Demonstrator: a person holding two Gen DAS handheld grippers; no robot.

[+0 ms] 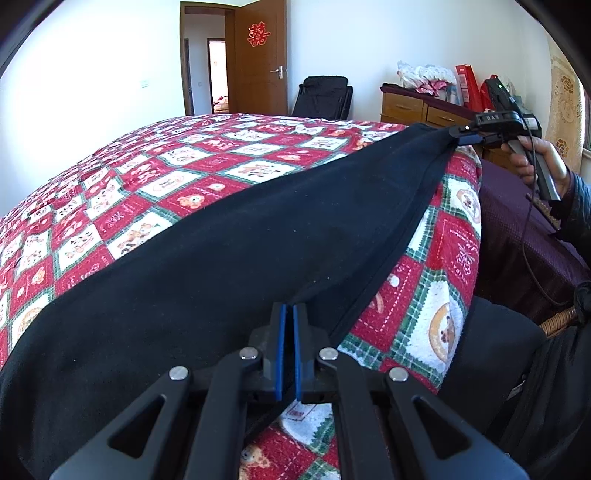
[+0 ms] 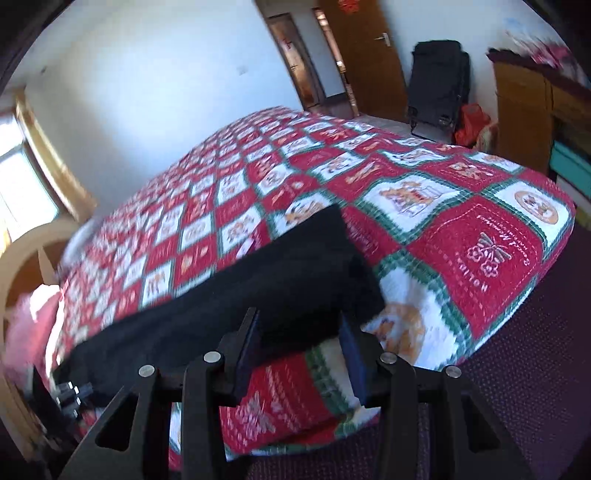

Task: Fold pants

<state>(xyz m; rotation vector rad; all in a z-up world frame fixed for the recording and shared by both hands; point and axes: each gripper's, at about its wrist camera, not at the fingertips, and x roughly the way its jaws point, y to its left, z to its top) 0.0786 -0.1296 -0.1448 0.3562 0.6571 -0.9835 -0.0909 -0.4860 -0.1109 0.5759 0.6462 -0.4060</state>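
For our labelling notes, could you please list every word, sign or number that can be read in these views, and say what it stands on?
"囍": red paper cut-out on the wooden door.
"DAS", uncertain: small label on the right gripper.
"Holiday": red square of the quilt, upside down; the script beside it is illegible.
Stitched writing on other quilt squares: too small to read.
Red boxes on the dresser: print too small.

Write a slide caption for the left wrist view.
Left gripper shut on the near edge of black pants spread across a red patchwork quilt; right gripper at the far end.
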